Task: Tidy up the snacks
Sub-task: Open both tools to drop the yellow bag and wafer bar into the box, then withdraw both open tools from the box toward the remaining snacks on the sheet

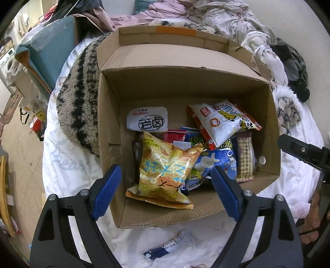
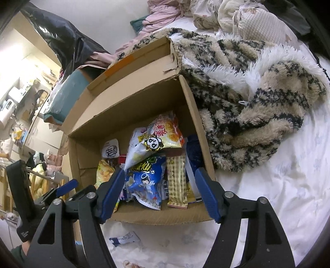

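An open cardboard box [image 1: 109,115] sits on a white bed and holds several snack packets. A yellow chip bag [image 1: 163,173] lies at the front, a blue bag [image 1: 214,165] beside it, a white and red packet [image 1: 218,125] on top at the right. My left gripper [image 1: 165,185] is open and empty, hovering over the box's near edge. My right gripper [image 2: 160,195] is open and empty over the box's near right corner [image 2: 204,144]; the blue bag [image 2: 144,181] lies between its fingers' lines of sight. A small blue and white packet [image 1: 167,245] lies on the sheet outside the box; it also shows in the right wrist view [image 2: 123,241].
A fuzzy beige and black striped blanket [image 2: 257,107] lies against the box's right side and also behind its left side [image 1: 78,111]. Crumpled pink and floral bedding [image 1: 185,12] is piled behind. A teal padded item [image 1: 49,45] and room clutter stand to the left, off the bed.
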Motion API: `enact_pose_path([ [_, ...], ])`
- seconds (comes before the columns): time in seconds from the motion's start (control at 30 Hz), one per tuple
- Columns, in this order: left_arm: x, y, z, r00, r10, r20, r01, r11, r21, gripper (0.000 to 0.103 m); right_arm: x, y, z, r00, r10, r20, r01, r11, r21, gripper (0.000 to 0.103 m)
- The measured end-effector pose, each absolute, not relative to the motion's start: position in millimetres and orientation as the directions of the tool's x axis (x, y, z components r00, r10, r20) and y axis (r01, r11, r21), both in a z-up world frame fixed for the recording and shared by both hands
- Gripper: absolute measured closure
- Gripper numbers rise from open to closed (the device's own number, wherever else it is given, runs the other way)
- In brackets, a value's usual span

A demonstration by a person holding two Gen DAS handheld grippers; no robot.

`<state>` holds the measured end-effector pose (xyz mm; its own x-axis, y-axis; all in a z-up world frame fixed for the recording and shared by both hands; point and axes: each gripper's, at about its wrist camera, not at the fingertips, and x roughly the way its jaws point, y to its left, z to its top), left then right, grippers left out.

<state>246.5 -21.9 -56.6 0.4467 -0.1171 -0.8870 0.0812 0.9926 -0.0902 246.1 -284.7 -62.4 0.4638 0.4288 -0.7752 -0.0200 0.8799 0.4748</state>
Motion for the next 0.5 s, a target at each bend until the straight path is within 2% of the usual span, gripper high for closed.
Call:
enact_pose_path([
  [0.17, 243.0, -20.4, -52.6, 0.466, -0.099, -0.879, 0.082, 0.994, -0.069, 0.016, 244.2, -285.2, -58.9, 0.474, 0.429, -0.769, -0.023, 0.879, 0.476, 0.03],
  [0.5, 219.6, 0.7, -33.2, 0.501, -0.108, -0.858, 0.032, 0.994, -0.106, 0.016, 234.1, -287.9, -52.7, 0.487, 0.416, -0.768, -0.016, 0.883, 0.469, 0.03],
])
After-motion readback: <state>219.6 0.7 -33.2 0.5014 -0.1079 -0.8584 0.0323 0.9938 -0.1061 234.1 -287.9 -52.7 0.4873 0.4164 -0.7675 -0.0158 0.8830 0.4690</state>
